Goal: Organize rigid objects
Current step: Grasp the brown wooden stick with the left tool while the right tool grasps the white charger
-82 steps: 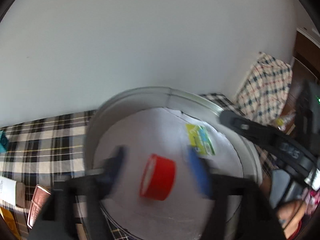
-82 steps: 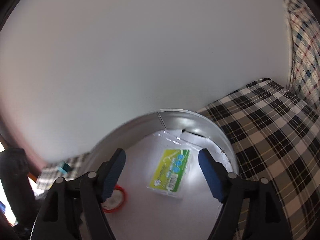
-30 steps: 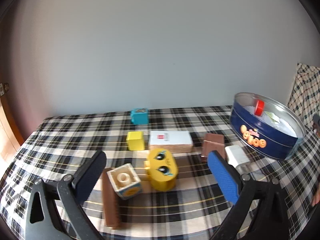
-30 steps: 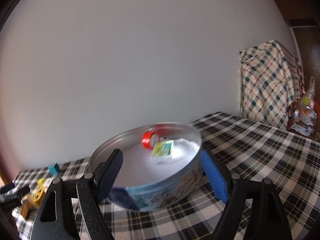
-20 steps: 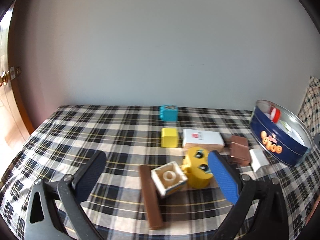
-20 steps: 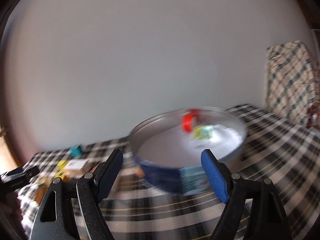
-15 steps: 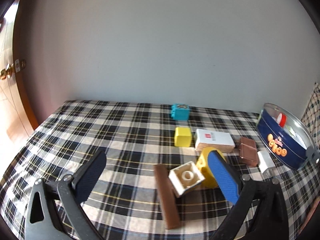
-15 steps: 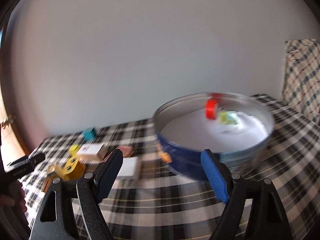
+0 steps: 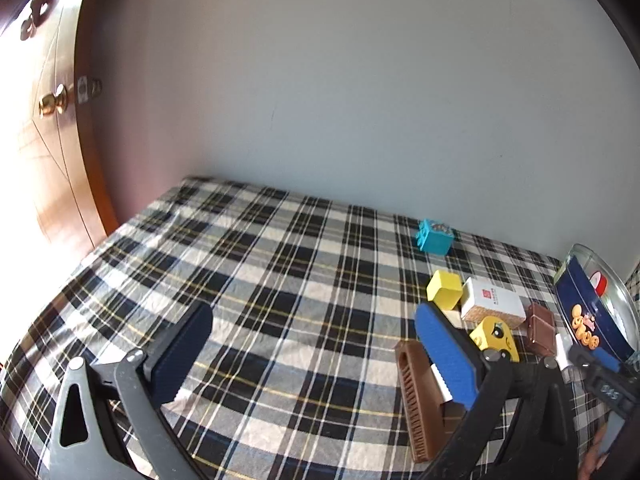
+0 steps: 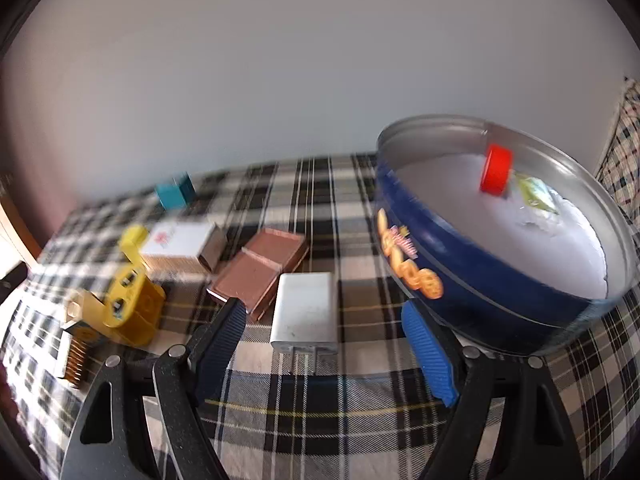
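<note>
1. Left wrist view. My left gripper [image 9: 312,354] is spread wide with nothing between its pads, over bare plaid cloth on the tabletop [image 9: 280,280].
   - Landmark: the blue tin [image 9: 588,320], at the far right.
   - Toward me from the tin: a yellow toy block [image 9: 496,338], a brown ribbed bar [image 9: 416,400] and a small brown box [image 9: 540,328].
   - Beyond these, a white carton [image 9: 494,302] and a yellow cube [image 9: 444,290].
   - Farthest from the tin, a teal cube [image 9: 434,236].

2. Right wrist view. My right gripper [image 10: 320,344] is also spread and empty.
   - A white charger [image 10: 304,312] lies flat just ahead of it, between the pads' line and beside the tin [image 10: 460,272], prongs toward me.
   - Handling, my judgement: light, stiff, smooth plastic, likely slippery. I would pinch it across the two long side faces at mid-body, clear of the prongs.
   - In the tin: a red cap [image 10: 496,170] and a green packet [image 10: 536,192].
   - The brown box [image 10: 260,268] touches the charger's far side from the tin.
</note>
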The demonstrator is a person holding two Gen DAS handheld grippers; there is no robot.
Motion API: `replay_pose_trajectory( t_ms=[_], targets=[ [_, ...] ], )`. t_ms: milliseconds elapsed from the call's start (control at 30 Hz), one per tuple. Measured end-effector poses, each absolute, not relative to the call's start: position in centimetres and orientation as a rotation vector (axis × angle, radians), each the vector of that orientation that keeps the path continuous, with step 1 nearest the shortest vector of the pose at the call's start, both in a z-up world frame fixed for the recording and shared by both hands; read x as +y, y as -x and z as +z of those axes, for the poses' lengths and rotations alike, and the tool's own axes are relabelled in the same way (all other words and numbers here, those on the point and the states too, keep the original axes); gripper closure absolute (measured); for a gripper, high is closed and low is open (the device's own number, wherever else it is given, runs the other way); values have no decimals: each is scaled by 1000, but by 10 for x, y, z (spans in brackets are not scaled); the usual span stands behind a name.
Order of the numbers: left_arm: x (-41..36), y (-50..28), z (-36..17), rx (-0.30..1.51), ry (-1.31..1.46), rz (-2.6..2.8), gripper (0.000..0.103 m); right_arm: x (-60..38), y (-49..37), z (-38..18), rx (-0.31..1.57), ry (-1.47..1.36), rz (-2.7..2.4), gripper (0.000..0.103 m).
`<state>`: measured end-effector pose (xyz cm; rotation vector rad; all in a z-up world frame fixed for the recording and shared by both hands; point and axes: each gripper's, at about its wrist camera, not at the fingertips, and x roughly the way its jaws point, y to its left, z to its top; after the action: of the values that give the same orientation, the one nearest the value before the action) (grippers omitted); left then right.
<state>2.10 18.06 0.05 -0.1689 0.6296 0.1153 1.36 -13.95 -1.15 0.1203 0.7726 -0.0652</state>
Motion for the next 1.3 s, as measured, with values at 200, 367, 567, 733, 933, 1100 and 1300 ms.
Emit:
replay_pose_trajectory(
  t_ms=[200, 367, 567, 733, 933, 1100, 1300],
  targets=[
    [160, -24, -8, 713, 65, 37, 0, -130, -31, -20, 848, -80, -89, 21],
    [130, -22, -18, 777, -69, -69, 0, -125, -44, -28, 895, -48, -108, 21],
    [113, -26, -33, 848, -133, -98, 0, -135, -46, -30, 911, -76, -88, 25],
    [121, -37, -48, 926, -101, -52, 1, -129, -41, -28, 897, -24, -39, 51],
    [131, -42, -52, 940, -20, -82, 25, -131, -30, -29, 883, -53, 1, 63],
    [129, -39, -48, 908, -34, -104, 74, -141, -20, -27, 864, -115, 51, 63],
    [131, -39, -44, 883, 2, -120, 89, -141, -6, -11, 764, -130, 107, 63]
  ],
)
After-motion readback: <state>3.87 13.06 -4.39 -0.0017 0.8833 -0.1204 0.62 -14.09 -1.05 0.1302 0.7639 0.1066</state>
